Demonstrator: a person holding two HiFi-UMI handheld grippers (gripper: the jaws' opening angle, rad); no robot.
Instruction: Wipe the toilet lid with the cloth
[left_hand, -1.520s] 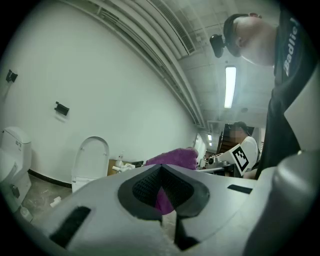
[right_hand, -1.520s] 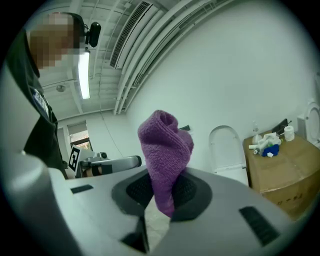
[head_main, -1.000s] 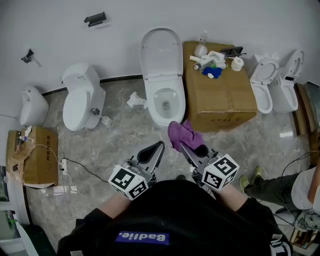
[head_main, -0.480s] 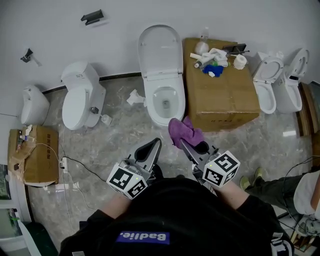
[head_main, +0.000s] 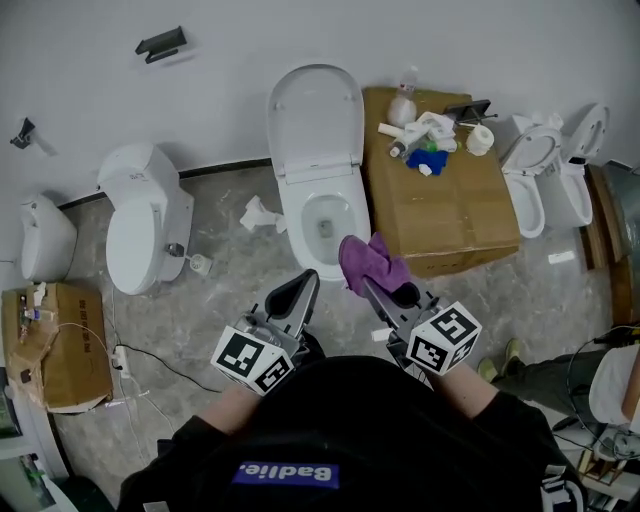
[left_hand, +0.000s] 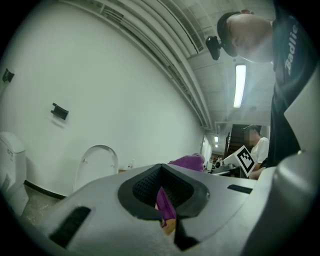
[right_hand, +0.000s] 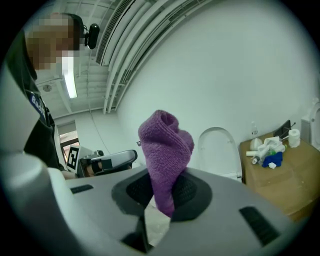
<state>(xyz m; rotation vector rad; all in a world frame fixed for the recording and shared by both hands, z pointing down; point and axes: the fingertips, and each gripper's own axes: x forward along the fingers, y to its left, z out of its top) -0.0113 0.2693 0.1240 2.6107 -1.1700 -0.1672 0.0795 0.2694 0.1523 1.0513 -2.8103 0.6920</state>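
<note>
Right gripper (head_main: 366, 286) clamps cloth (head_main: 371, 262) by narrow end; left gripper (head_main: 304, 282) closed, empty. Risk: cloth slips out when rubbed on raised toilet lid (head_main: 316, 118) at 12 o'clock.

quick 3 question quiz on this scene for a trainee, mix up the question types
1. True or false: the toilet lid straight ahead is raised.
2. What does the right gripper hold between its fingers?
A. a purple cloth
B. a paper roll
C. a spray bottle
3. In the head view, what stands beside the open toilet, to its right, with clutter on top?

Key:
1. True
2. A
3. A cardboard box
</note>
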